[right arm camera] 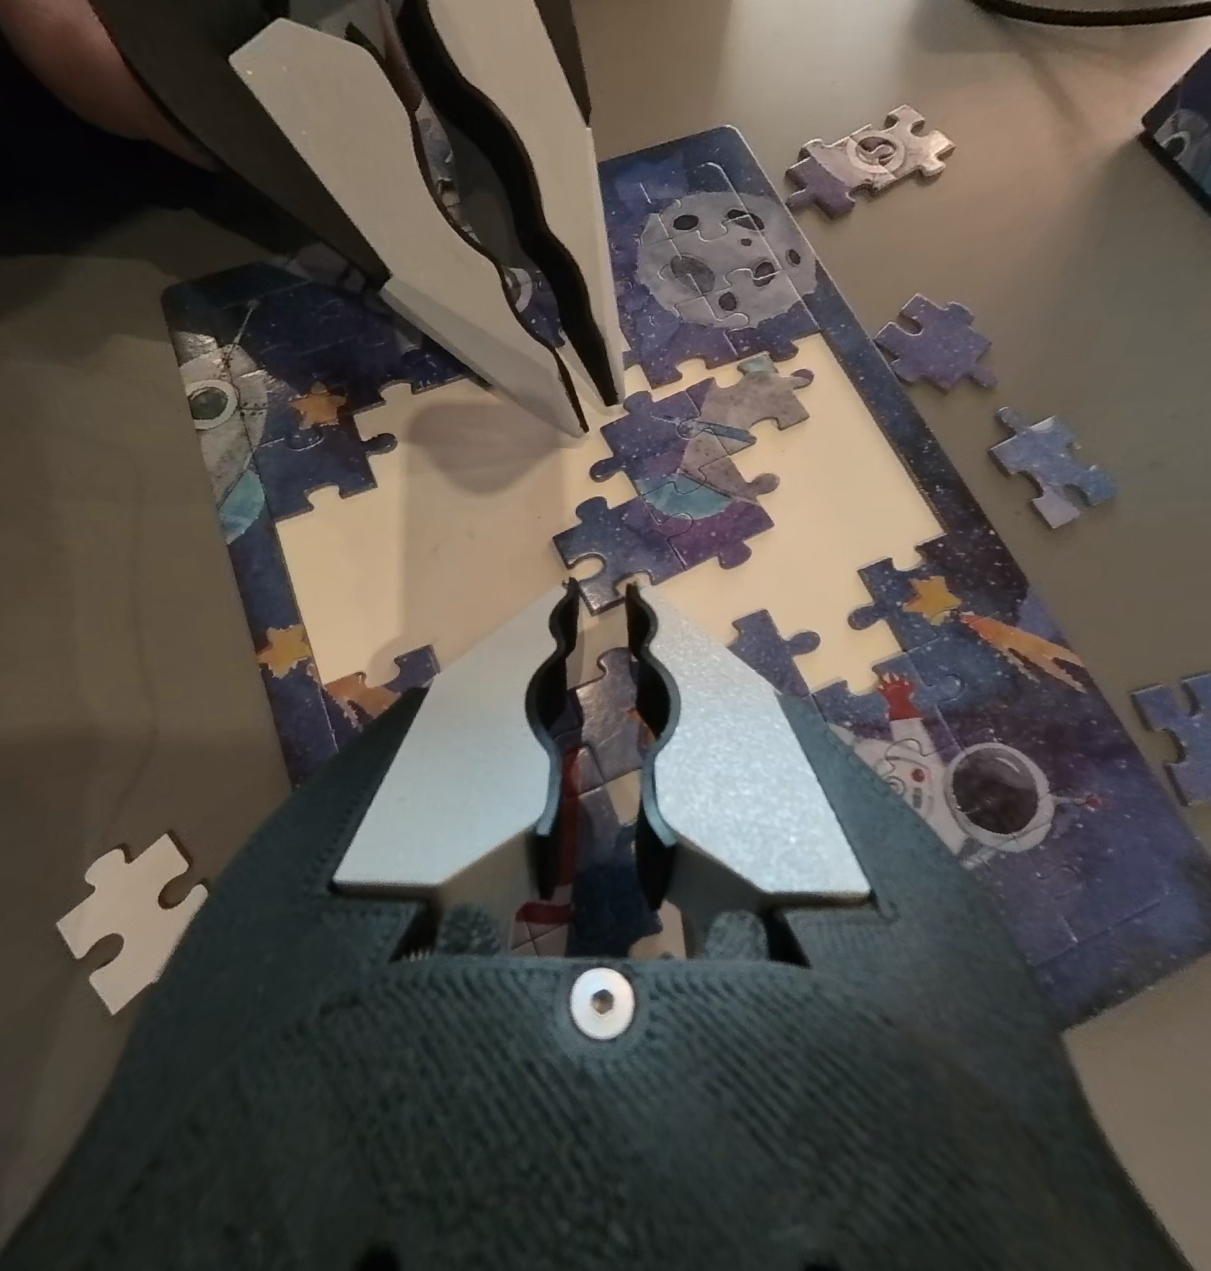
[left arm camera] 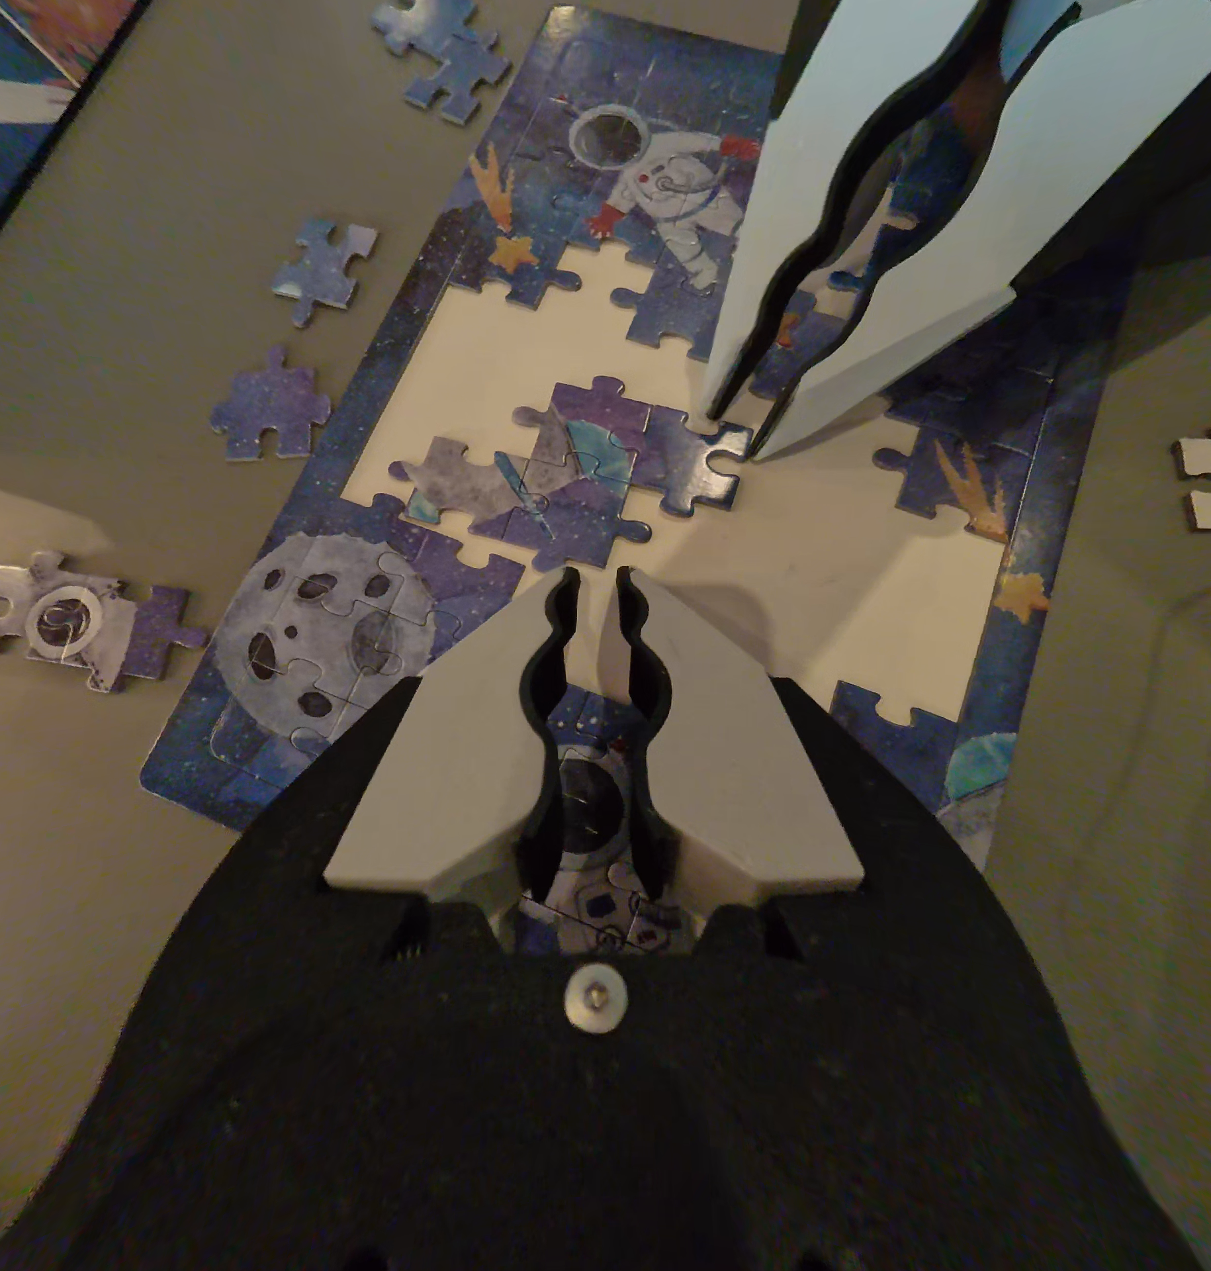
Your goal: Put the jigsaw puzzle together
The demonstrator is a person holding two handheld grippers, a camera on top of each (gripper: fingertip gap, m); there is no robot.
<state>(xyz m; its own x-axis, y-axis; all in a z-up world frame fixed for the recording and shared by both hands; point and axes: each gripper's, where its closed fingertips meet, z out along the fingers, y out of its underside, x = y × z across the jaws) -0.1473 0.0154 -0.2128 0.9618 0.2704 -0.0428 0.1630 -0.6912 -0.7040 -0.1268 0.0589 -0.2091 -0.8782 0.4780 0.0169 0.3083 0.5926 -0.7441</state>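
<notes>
Basically both the left gripper [left arm camera: 597, 581] and right gripper [right arm camera: 601, 597], barely parted and empty, flanked the loose cluster [left arm camera: 575, 474] inside the puzzle frame [left arm camera: 376, 357], probably to nudge it into place

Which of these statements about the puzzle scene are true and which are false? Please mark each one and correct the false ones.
1. The puzzle tray still has bare cream gaps in its middle. True.
2. The left gripper holds a puzzle piece between its fingers. False: nothing sits between them; its jaws stand slightly apart.
3. A joined cluster of pieces lies loose in the middle gap, between both grippers. True.
4. The white piece on the table lies picture side up. False: only its plain white face shows.
5. The cratered moon is already assembled in the tray. True.
6. The right gripper is raised far from the cluster. False: its tips are at the cluster's edge.
</notes>
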